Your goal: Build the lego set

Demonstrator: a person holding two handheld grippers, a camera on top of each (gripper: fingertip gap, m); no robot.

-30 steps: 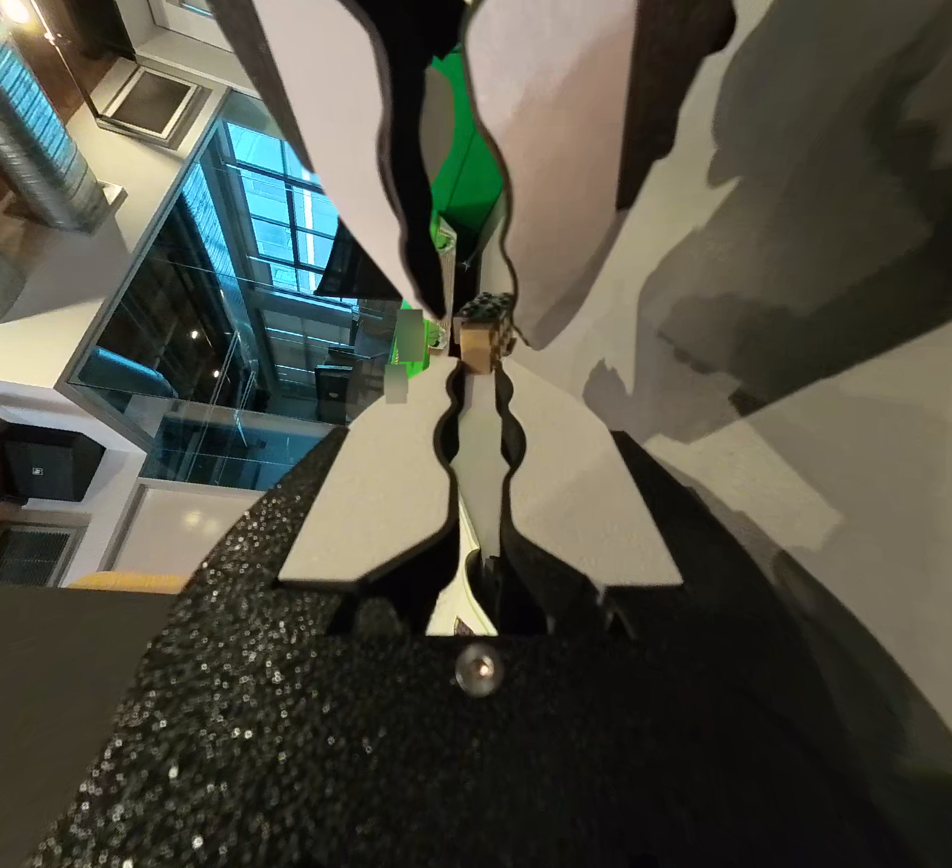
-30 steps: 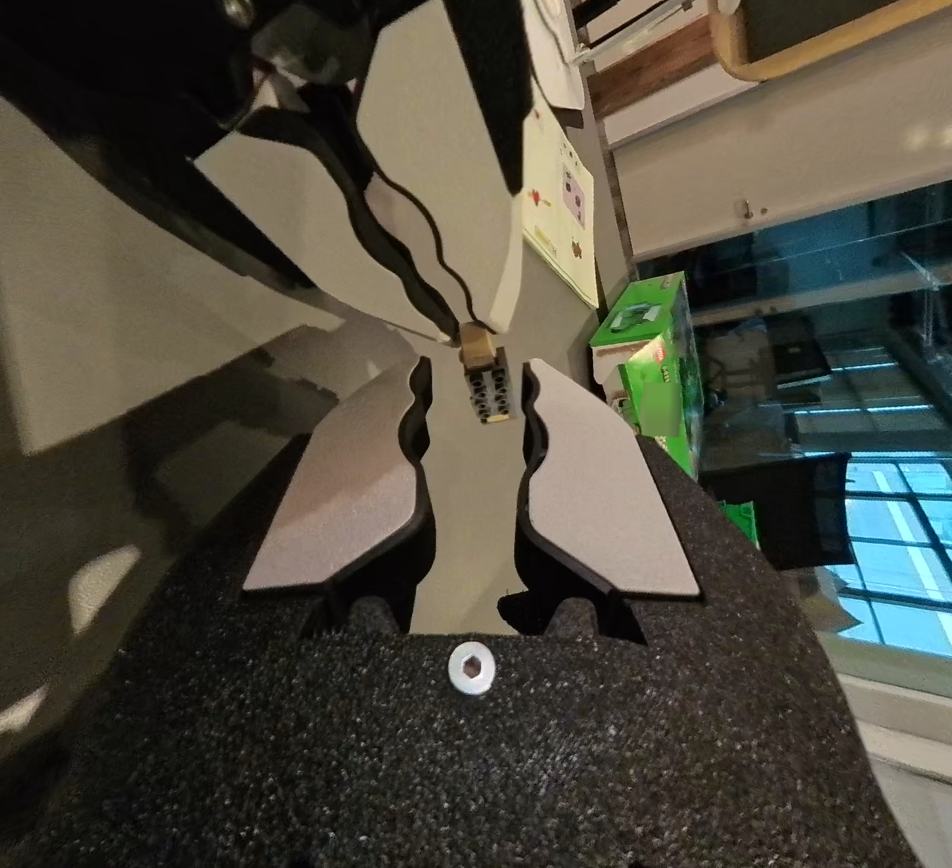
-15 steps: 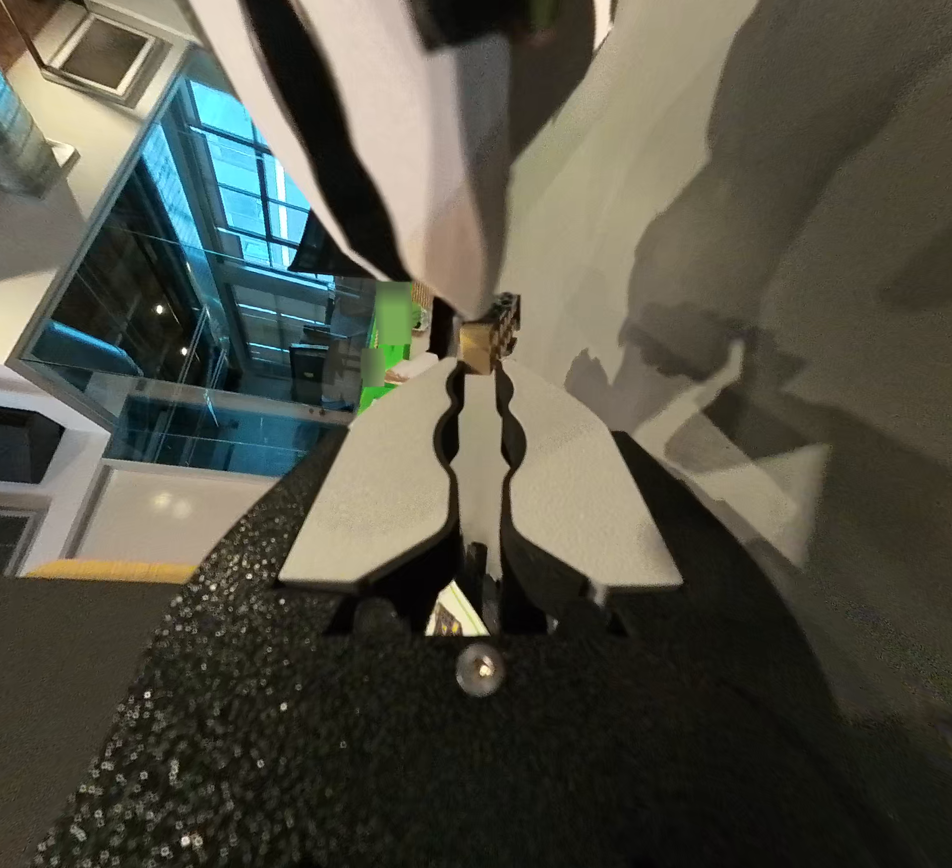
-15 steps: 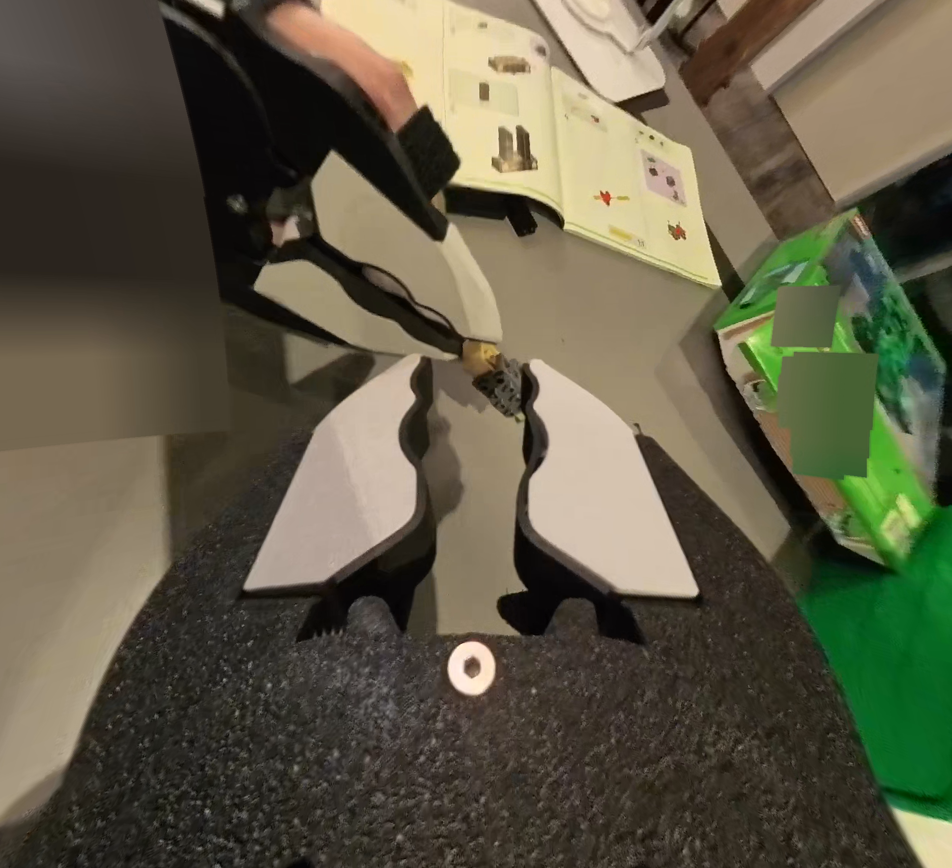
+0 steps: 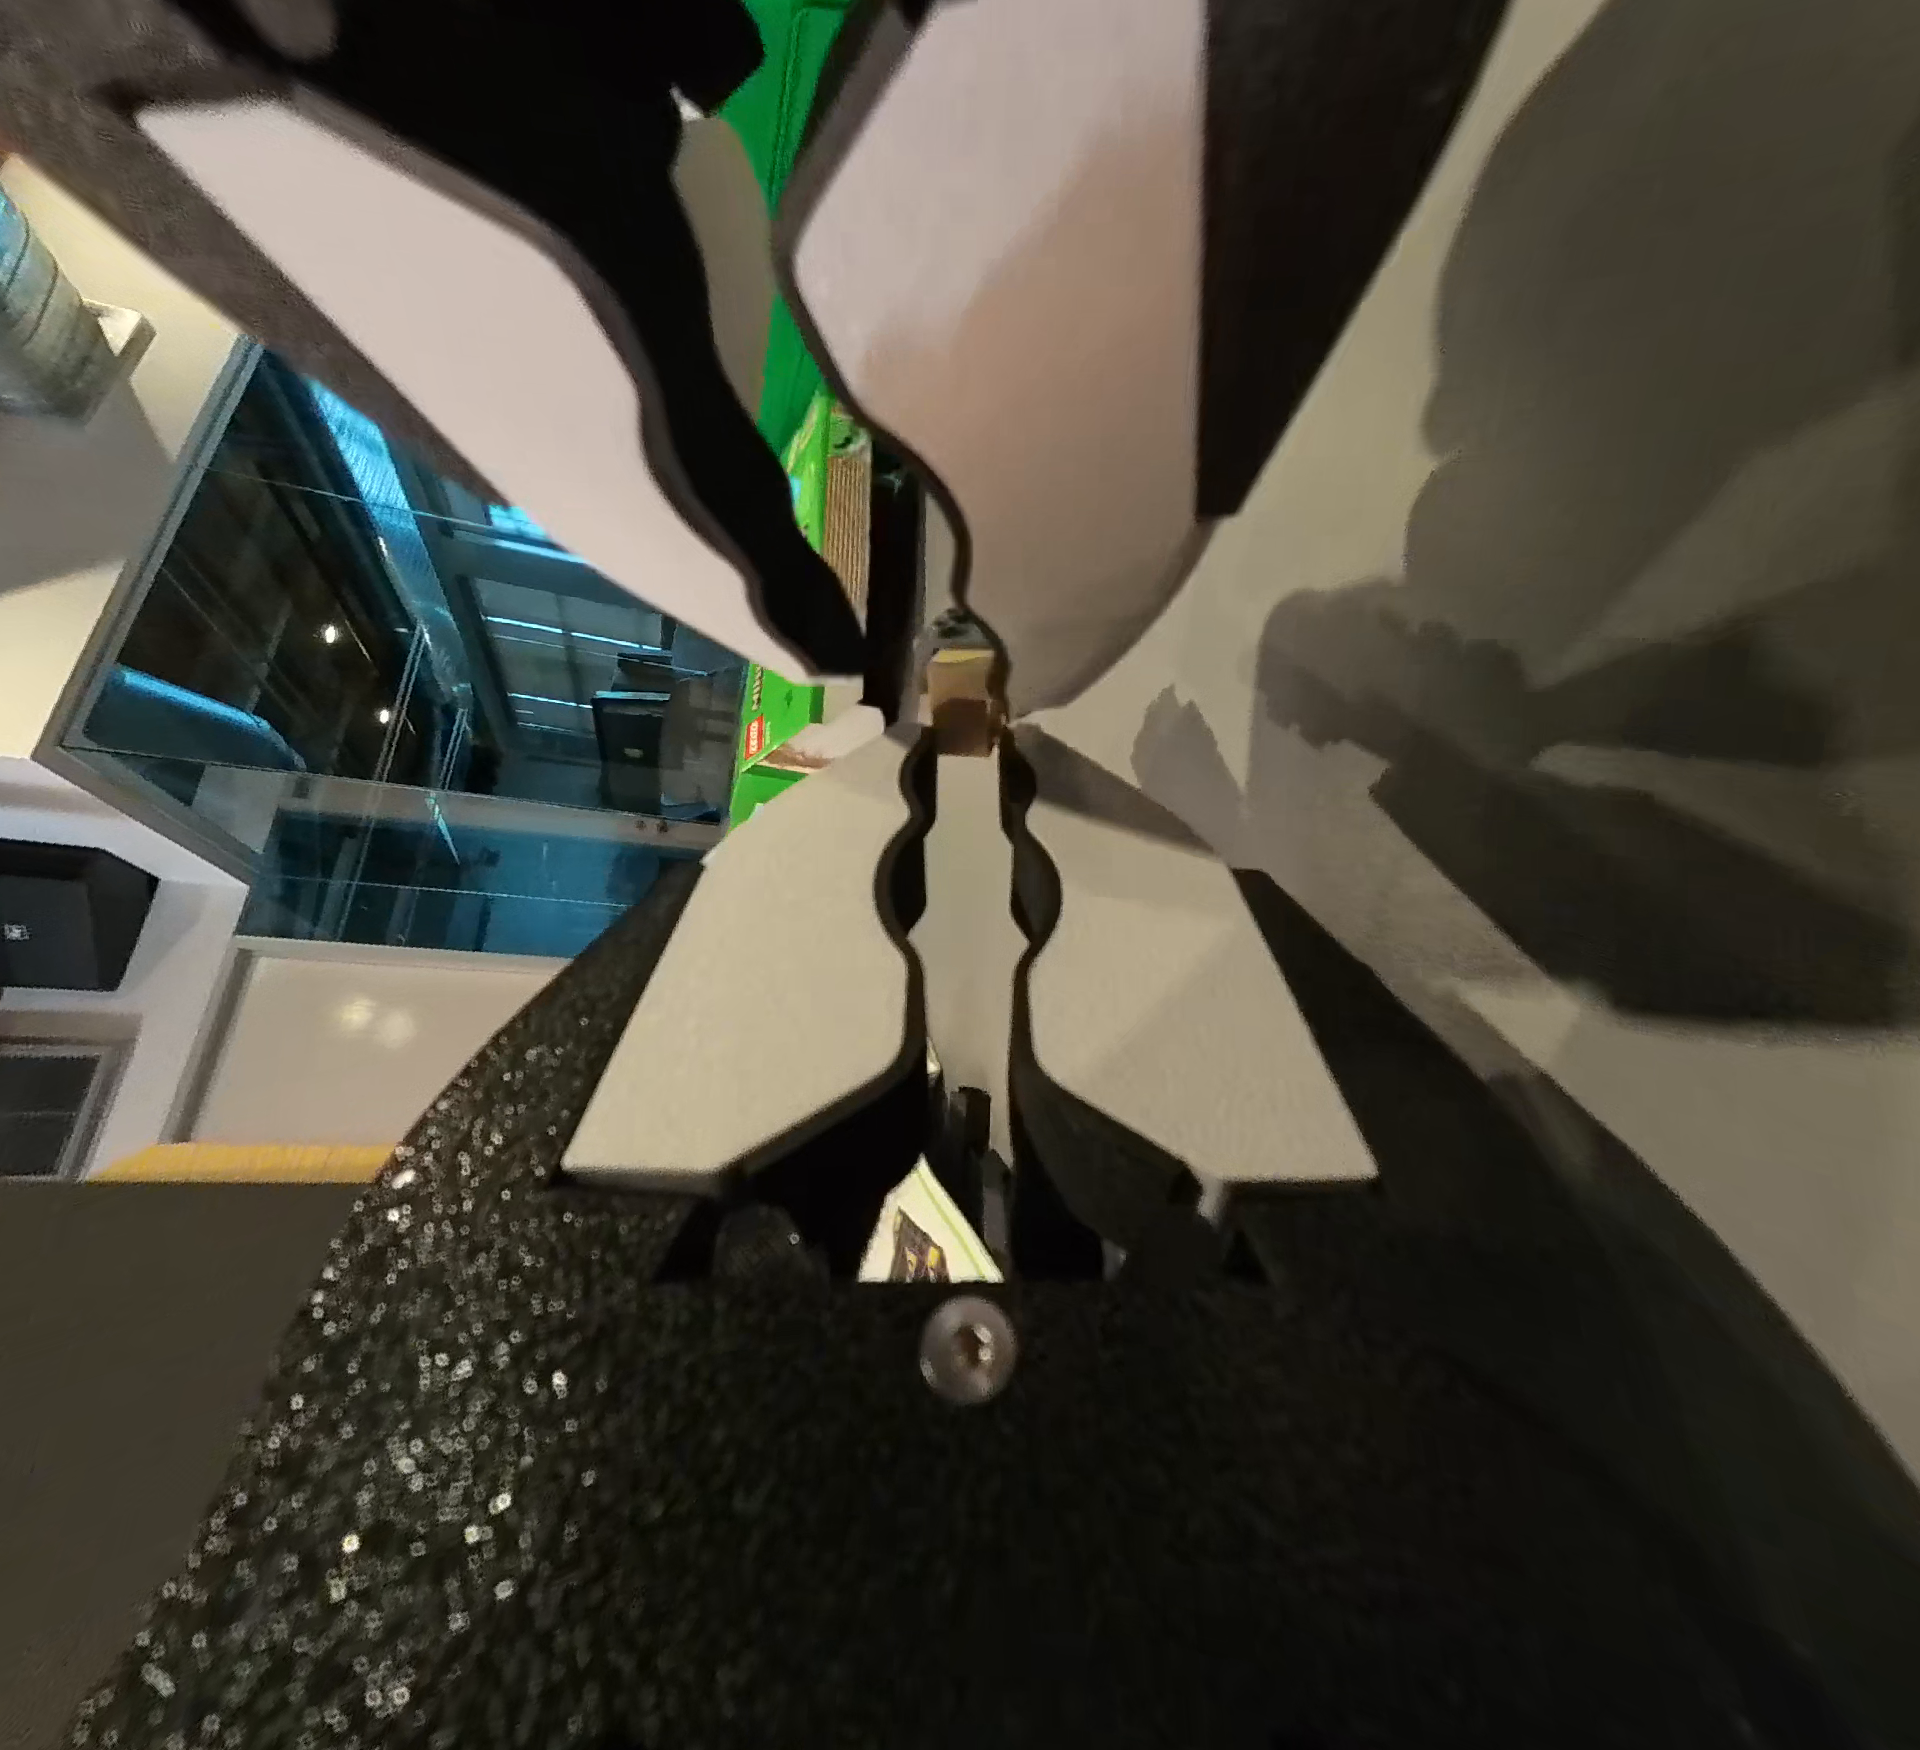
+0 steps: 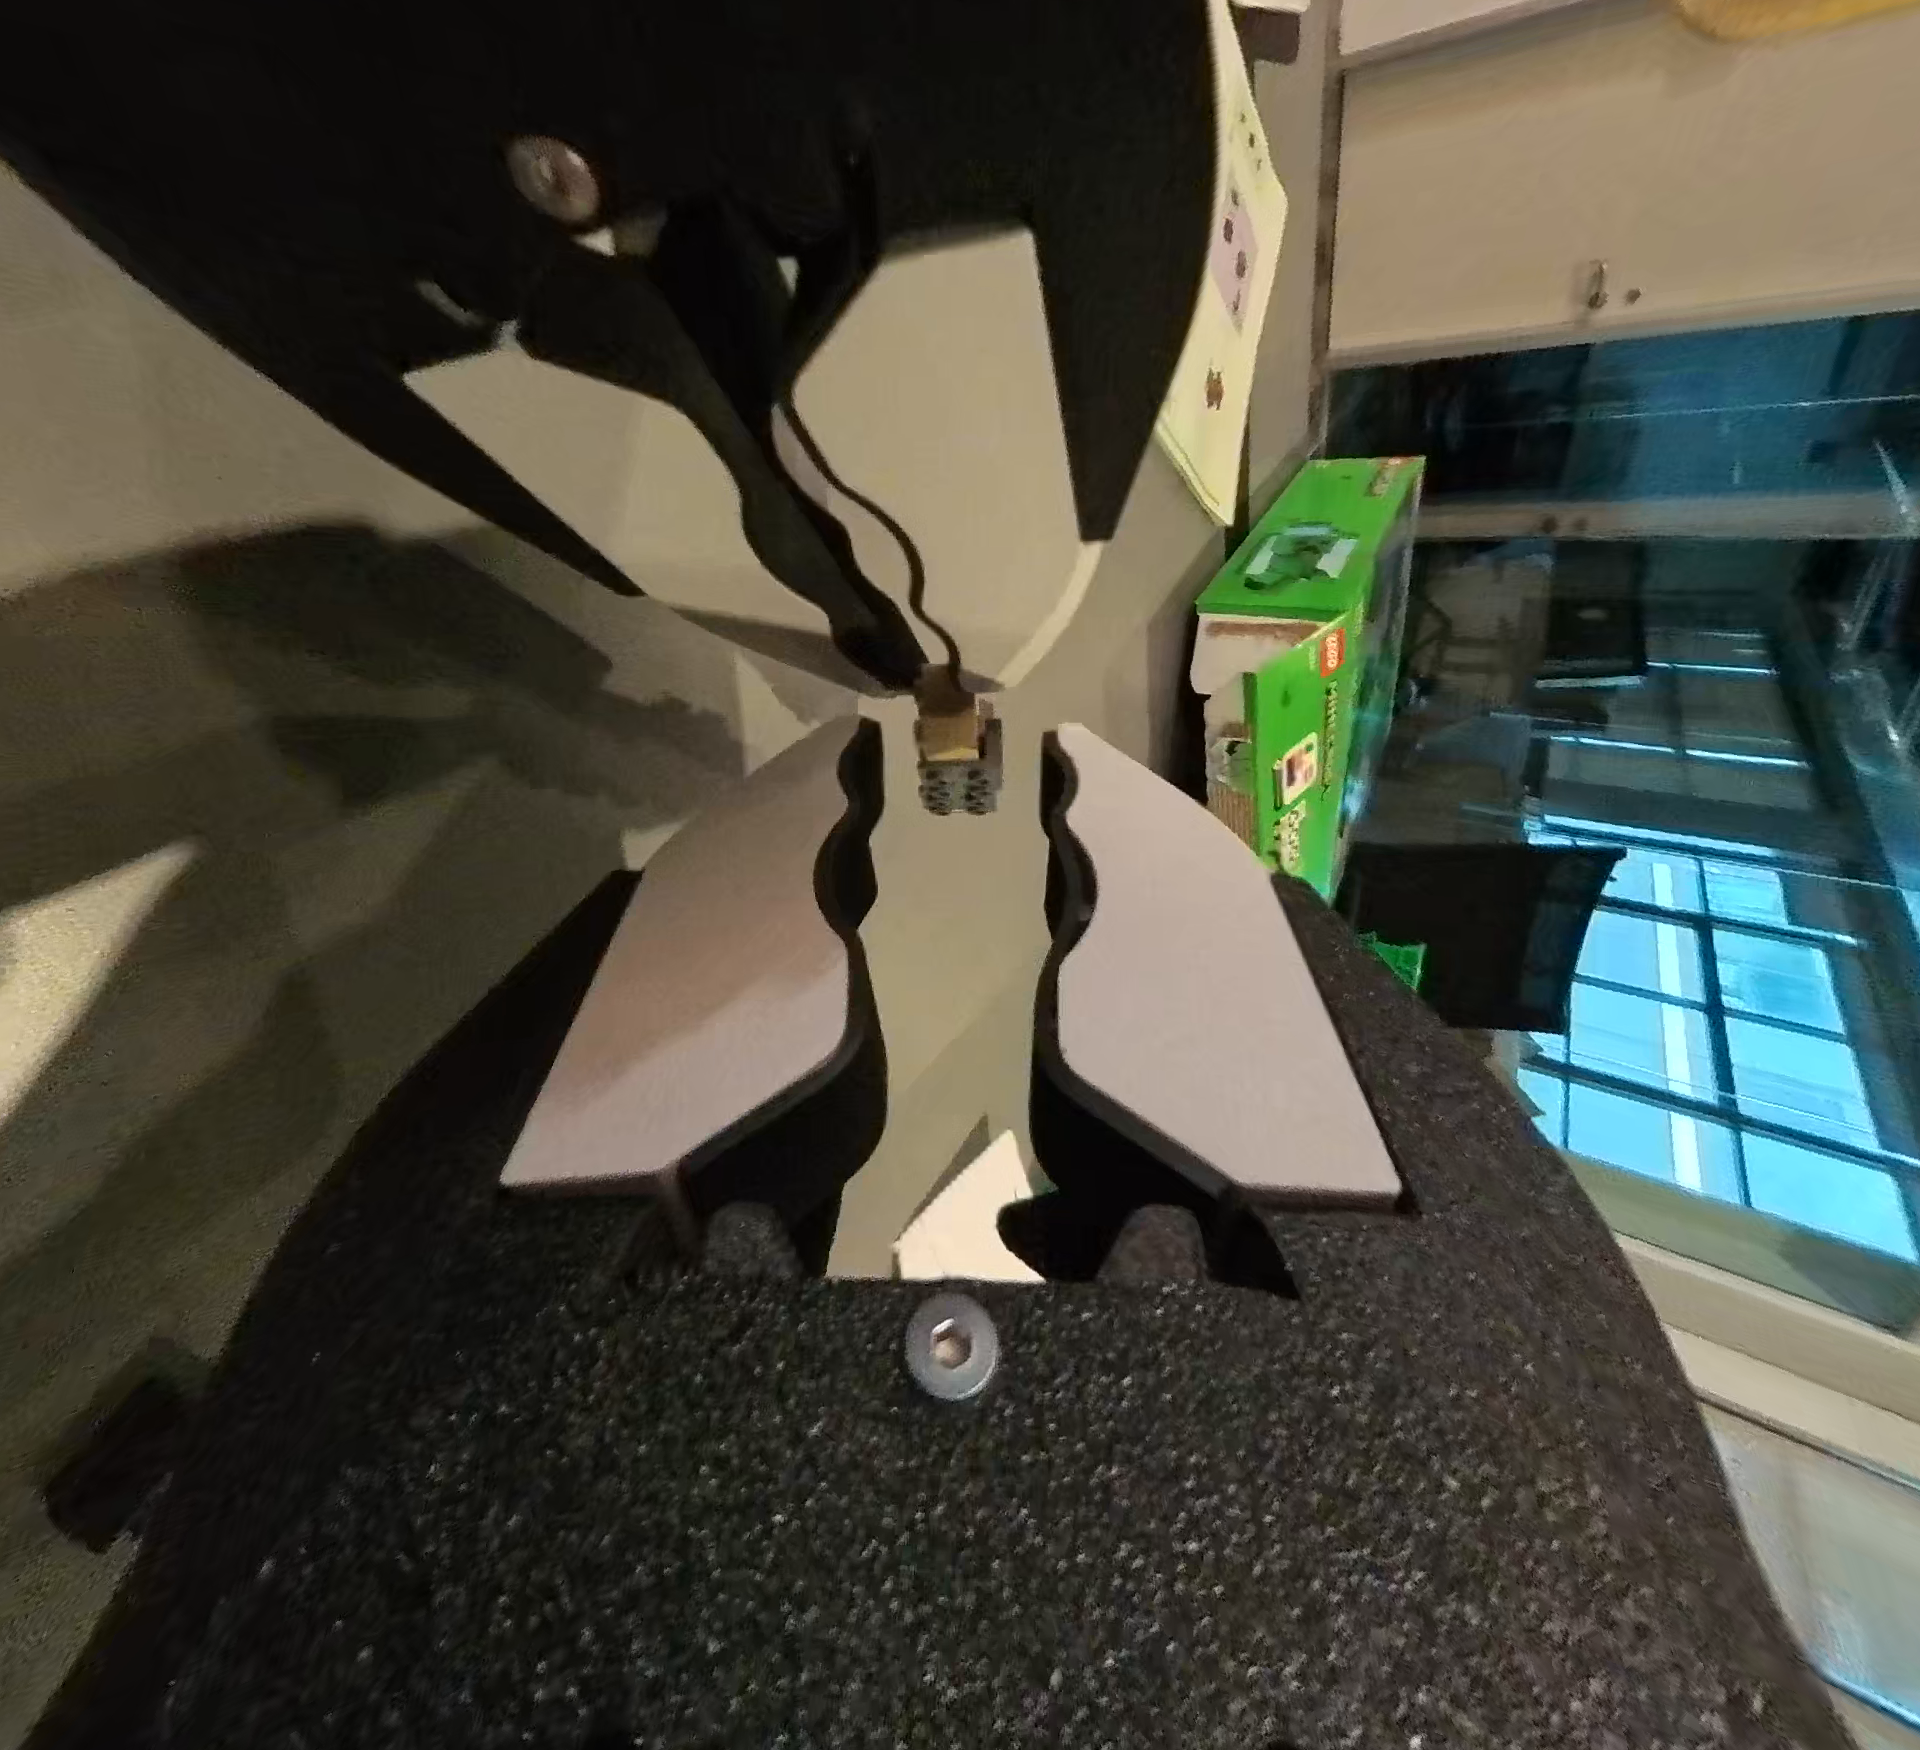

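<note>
Room: glass-walled office beyond a pale grey table (image 6: 260, 412), both cameras rolled sideways so the table runs up one side of each view.
Background items: green set box (image 6: 1311, 661) far right in the right wrist view, with a pale yellow instruction booklet (image 6: 1231, 266) beyond it.
Left gripper (image 5: 961, 732): clenched on the tan brick (image 5: 958, 708), pinched at the very tips.
Right gripper (image 6: 961, 739): jaws spread and holding nothing, one finger on each side of the assembly, not touching it.
Task's thing: tan brick with a dark grey brick (image 6: 961, 781) stuck to it, held in the air between the two tools, near the middle of each view.
Join: the grey brick looks seated on the tan one, though blur makes the seam hard to judge.
Handling: tiny, light, rigid plastic; smooth faces probably slip under a tip pinch, and the joint could pop apart if twisted.
Where to grip: close the right fingers on the grey brick's two flat side faces, square to them, clear of the studs, then press straight along the stud axis.
</note>
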